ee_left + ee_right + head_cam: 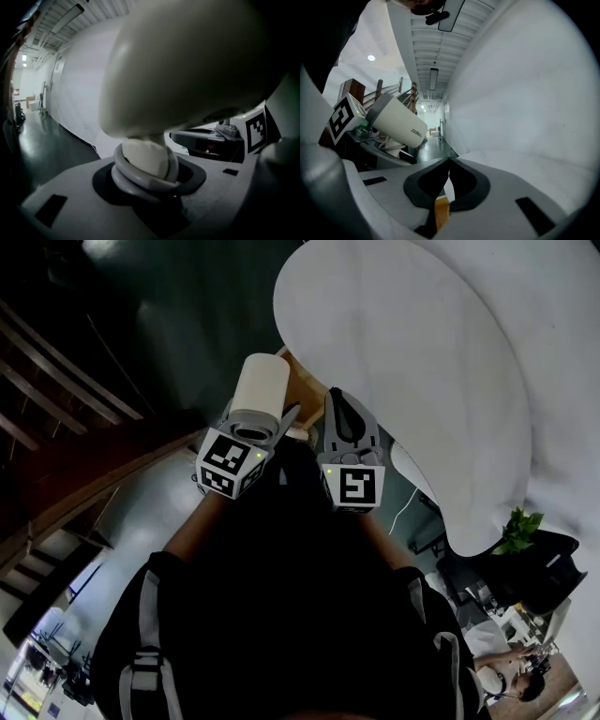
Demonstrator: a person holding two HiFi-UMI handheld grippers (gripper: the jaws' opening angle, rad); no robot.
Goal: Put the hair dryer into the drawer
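The cream hair dryer point(260, 390) is clamped in my left gripper point(255, 432), its barrel pointing up and away in the head view. In the left gripper view its body point(187, 61) fills the top, and the jaws are shut on its handle, where the grey cord point(140, 180) is looped around. My right gripper point(336, 401) is just right of it, jaws shut and empty, tips together point(449, 161). The right gripper view shows the dryer point(398, 124) at its left. No drawer is clearly visible.
A large white rounded surface point(422, 362) spreads ahead and to the right. A strip of wood point(305, 381) shows between the grippers' tips. Dark wooden stairs point(56, 409) lie left, a green plant point(518, 529) and a seated person point(506, 662) at lower right.
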